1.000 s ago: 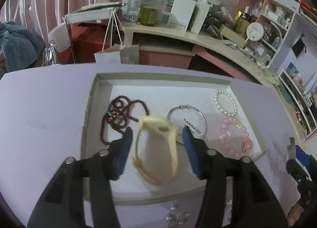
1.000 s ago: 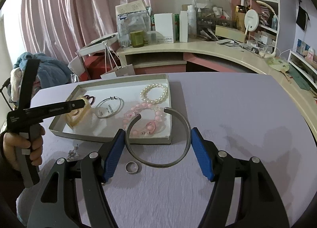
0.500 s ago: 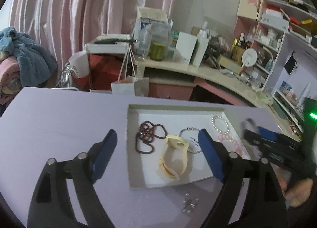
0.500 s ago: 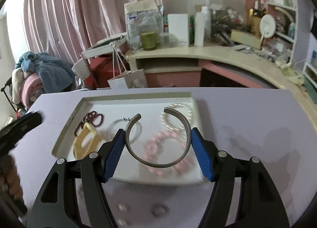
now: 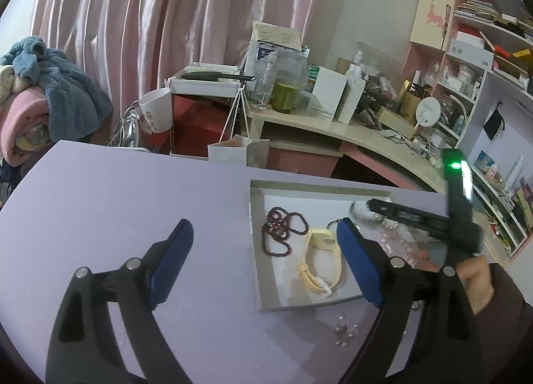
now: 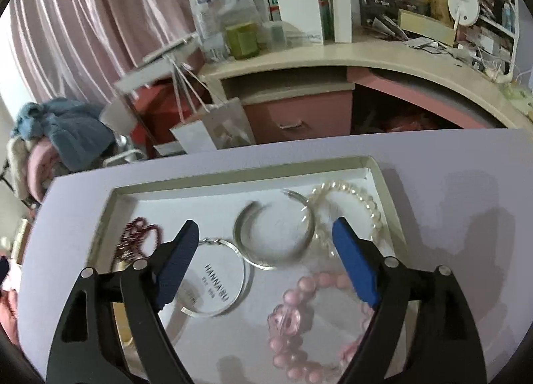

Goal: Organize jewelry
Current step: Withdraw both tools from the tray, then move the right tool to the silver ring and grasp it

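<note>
Silver cuff bangle (image 6: 273,234): open C-shape, plain polished band, lying flat on the white floor of the tray (image 6: 206,184); its far edge overlaps the pearl bracelet (image 6: 346,214).
Tray contents, right wrist view: wire hoop with a clear "HANNA'SU" tag (image 6: 213,279) just beside the cuff; pink bead bracelet (image 6: 299,320) at the near right; dark red bead strand (image 6: 138,239) at the left.
Tray contents, left wrist view: cream strap bracelet (image 5: 321,262) next to the dark red strand, in the near-left part of the tray.
Tray position: on the lilac worktop (image 5: 116,204), walls low and grey.
Loose pieces: small silver cluster (image 5: 346,334) on the worktop, just outside the tray's near wall.
Right claw (image 6: 266,262): spread wide, blue pads apart, gripping nothing; hovers over the tray with the cuff seen between the pads.
Left claw (image 5: 265,262): spread wide, holding nothing; one pad over bare worktop, the other over the tray's near side.
</note>
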A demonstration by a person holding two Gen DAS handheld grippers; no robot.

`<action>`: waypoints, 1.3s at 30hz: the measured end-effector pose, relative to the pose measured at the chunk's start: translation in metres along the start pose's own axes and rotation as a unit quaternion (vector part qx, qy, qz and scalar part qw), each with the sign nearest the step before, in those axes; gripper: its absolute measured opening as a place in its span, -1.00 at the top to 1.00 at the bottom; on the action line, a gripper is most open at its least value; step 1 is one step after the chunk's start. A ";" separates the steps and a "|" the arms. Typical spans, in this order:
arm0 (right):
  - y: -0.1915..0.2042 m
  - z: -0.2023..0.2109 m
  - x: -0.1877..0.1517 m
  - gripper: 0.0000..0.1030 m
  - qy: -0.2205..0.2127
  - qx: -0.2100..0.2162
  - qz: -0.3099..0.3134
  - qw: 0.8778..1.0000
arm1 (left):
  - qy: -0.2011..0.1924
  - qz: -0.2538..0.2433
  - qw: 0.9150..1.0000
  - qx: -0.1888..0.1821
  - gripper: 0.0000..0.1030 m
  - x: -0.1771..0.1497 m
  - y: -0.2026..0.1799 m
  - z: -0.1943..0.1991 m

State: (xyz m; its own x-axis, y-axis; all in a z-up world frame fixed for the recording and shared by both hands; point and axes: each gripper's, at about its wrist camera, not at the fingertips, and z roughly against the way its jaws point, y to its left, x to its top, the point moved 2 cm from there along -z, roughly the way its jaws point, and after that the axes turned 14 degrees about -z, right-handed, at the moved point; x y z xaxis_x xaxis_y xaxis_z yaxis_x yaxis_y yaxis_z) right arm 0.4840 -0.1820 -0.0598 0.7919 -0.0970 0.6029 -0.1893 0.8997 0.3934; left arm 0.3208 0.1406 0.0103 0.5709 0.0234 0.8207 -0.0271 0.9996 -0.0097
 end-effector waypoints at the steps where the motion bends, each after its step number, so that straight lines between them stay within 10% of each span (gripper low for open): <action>1: -0.003 0.008 -0.003 -0.63 -0.006 0.002 0.002 1.000 | 0.001 0.002 1.000 0.000 -0.71 -0.002 0.001 0.000; 16: -0.040 0.112 -0.056 -0.41 -0.080 -0.010 0.021 0.996 | -0.003 0.009 1.000 -0.008 -0.71 -0.033 -0.001 0.037; 39: -0.060 0.105 -0.120 -0.20 -0.019 -0.041 0.040 0.998 | 0.017 -0.041 0.999 -0.025 -0.71 -0.088 -0.034 0.065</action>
State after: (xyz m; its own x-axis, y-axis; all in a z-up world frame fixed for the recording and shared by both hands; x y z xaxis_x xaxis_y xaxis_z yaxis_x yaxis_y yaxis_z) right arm 0.3394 -0.2687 -0.0829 0.7531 -0.0374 0.6569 -0.2021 0.9370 0.2850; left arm 0.2179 0.1033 -0.0245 0.5970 -0.0587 0.8001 0.0613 0.9977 0.0275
